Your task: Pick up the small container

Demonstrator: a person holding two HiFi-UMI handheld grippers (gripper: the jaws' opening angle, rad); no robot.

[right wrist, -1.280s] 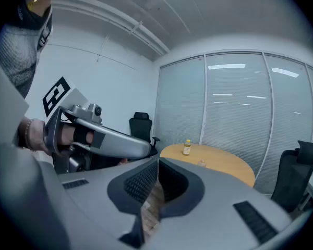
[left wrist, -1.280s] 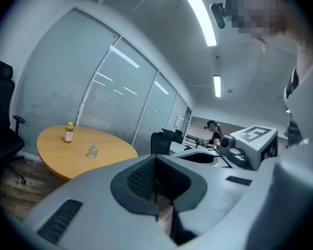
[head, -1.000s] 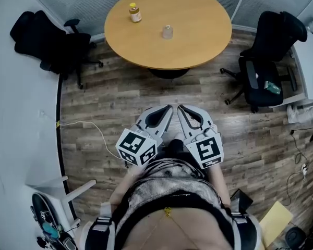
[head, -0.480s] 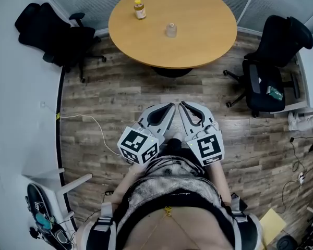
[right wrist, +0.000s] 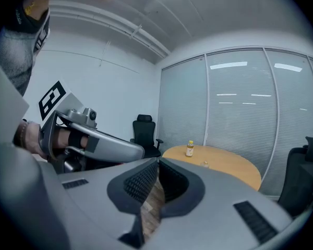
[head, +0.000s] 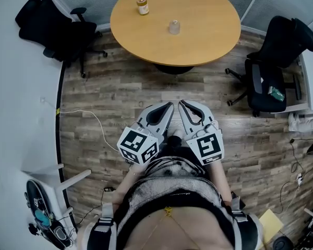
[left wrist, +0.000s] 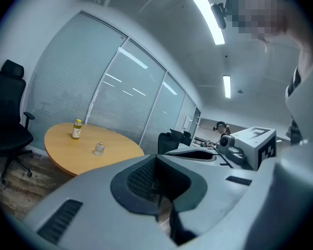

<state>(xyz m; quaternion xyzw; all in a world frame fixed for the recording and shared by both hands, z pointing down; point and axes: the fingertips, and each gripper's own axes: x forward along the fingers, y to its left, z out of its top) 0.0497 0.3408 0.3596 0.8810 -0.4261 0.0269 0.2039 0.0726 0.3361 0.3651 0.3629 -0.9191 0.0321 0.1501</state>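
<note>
Person stands mid-room, both grippers held low against the body. Left gripper [head: 168,107] jaws pressed together, nothing between them. Right gripper [head: 181,105] jaws closed too, empty, tips just beside the left one's tips. Small clear glass container [head: 173,27] stands upright on the round light-wood table [head: 208,40], well ahead of both sets of jaws and far out of their reach, roughly straight beyond the tips. Little bottle with yellow cap and amber contents [head: 142,5] is also upright on that table, further from the jaws than the container and off to their left, apart from the container. Tabletop otherwise plain, smooth, on a dark central foot. Grey-brown wood plank floor [head: 120,98] lies between the jaws and the table. Black office chair with a dark coat or bag on it [head: 47,27] stands left of the table, another black office chair [head: 274,61] right of it, both well apart from the jaws. Thin white cable [head: 88,121] runs over the floor to the left of the left jaws. Frosted glass partition panels [left wrist: 120,82] close the room behind the table; strip lights on the ceiling
</note>
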